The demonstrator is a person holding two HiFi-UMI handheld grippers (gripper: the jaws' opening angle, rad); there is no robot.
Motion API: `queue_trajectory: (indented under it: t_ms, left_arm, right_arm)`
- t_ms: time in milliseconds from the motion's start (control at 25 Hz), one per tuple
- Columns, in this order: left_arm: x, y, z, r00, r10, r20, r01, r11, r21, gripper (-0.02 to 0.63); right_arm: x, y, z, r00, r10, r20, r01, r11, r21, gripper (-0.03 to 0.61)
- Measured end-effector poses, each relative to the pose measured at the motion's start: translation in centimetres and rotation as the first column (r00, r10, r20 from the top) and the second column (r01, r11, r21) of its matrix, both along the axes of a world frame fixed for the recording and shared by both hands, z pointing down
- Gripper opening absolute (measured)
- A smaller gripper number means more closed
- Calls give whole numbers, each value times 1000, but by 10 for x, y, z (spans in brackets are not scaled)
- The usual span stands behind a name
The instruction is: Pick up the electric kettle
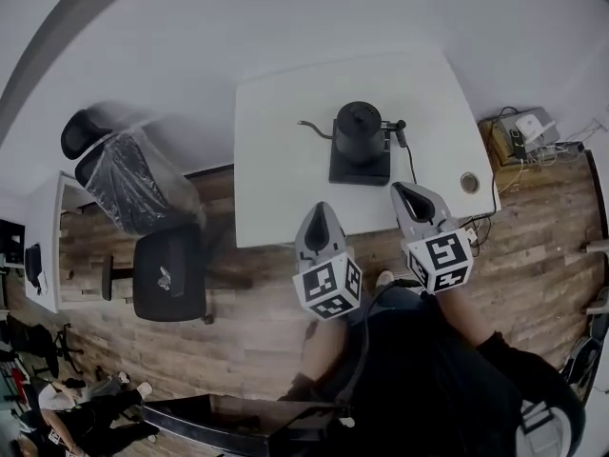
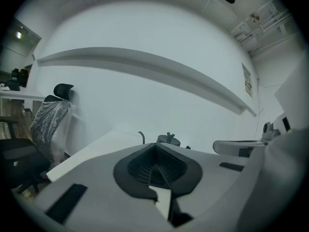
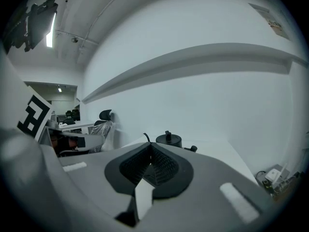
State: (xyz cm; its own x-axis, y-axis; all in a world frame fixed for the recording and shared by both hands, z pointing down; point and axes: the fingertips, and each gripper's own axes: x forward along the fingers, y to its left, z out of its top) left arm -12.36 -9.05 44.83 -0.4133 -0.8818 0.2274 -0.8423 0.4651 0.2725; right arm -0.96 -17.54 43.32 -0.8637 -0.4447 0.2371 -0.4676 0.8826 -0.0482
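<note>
A black electric kettle [image 1: 359, 133] stands on its base near the middle of a white table [image 1: 276, 160]. The left gripper [image 1: 321, 211] and right gripper [image 1: 406, 192] hover at the table's near edge, apart from the kettle, jaws closed on nothing. Open tabletop lies at the table's left side; an office chair [image 1: 169, 274] stands off its near-left corner.

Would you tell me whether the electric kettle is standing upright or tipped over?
Upright: the electric kettle stands on its black base on the white table, lid knob pointing up.
</note>
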Motion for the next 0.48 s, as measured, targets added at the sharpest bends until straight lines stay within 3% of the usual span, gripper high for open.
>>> queue_trajectory:
  t_ms: [200,480]
  left_arm:
    - [-14,9,-2,999,-34,3,34,999,0,0]
    - [-36,-4,-8,1000,-13,4,13,1000,3,0]
  right_arm:
    - [-17,5,-1,999,-35,0,35,999,2,2]
    - [-33,-3,-6,1000,-22,-8,22,1000,11,2]
